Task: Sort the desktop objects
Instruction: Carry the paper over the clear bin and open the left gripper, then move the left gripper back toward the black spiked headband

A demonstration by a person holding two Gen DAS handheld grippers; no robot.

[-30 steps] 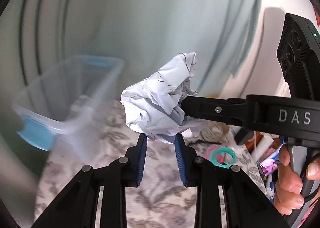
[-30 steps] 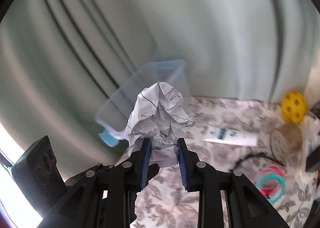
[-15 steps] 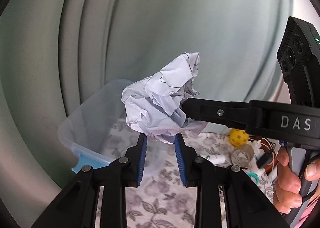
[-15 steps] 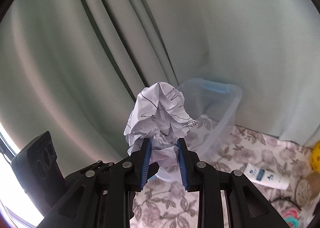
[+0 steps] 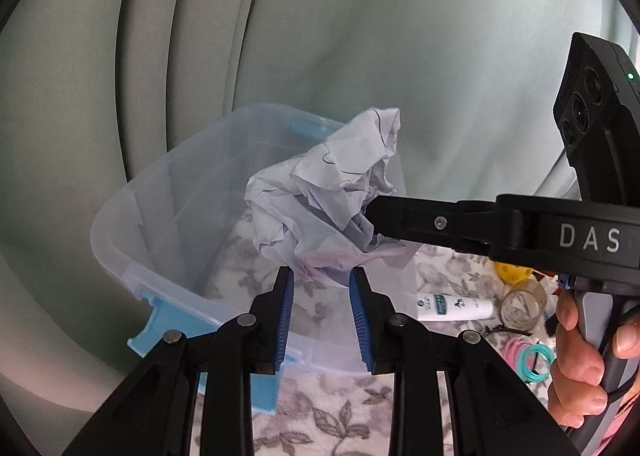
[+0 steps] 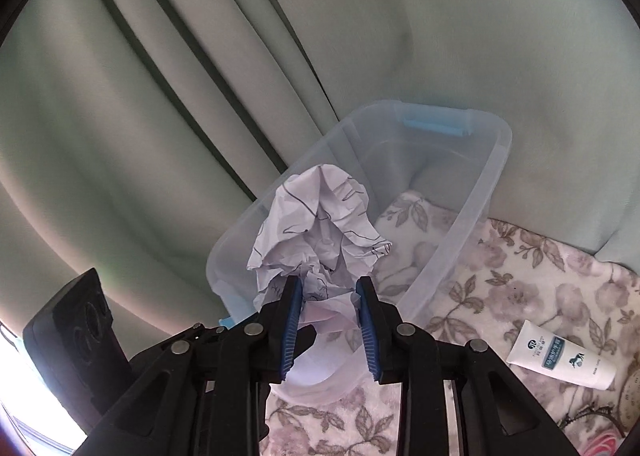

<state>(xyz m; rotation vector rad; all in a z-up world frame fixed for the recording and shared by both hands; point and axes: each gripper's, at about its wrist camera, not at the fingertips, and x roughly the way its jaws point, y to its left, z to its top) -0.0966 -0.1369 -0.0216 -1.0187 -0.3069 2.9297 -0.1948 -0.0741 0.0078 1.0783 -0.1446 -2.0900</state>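
Both tools have swung the crumpled white paper ball (image 5: pixel 320 196) over the clear plastic bin (image 5: pixel 168 216).
Left view: left tool (image 5: pixel 322 276) stands narrowly parted under the ball; right tool (image 5: pixel 374 222) grips it. Right view: right tool (image 6: pixel 328 288) clamps the ball above the bin on the floral worktop (image 6: pixel 520 276).

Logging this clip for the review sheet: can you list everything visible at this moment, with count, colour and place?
Crumpled paper: one, white with pen lines, held above the bin.
Storage bin: one, clear with blue handles, on the cloth by the curtain.
Tube: one, white, lying on the cloth.
Perforated ball: one, yellow, behind the tube.
Glass cup: one, clear, beside the ball.
Hair ties: a few, teal and pink.
Floral cloth: one, grey-white.
Curtain: pale green backdrop.
Left gripper: at the paper's underside.
Right gripper: shut on the paper.
Hand: on the right handle.
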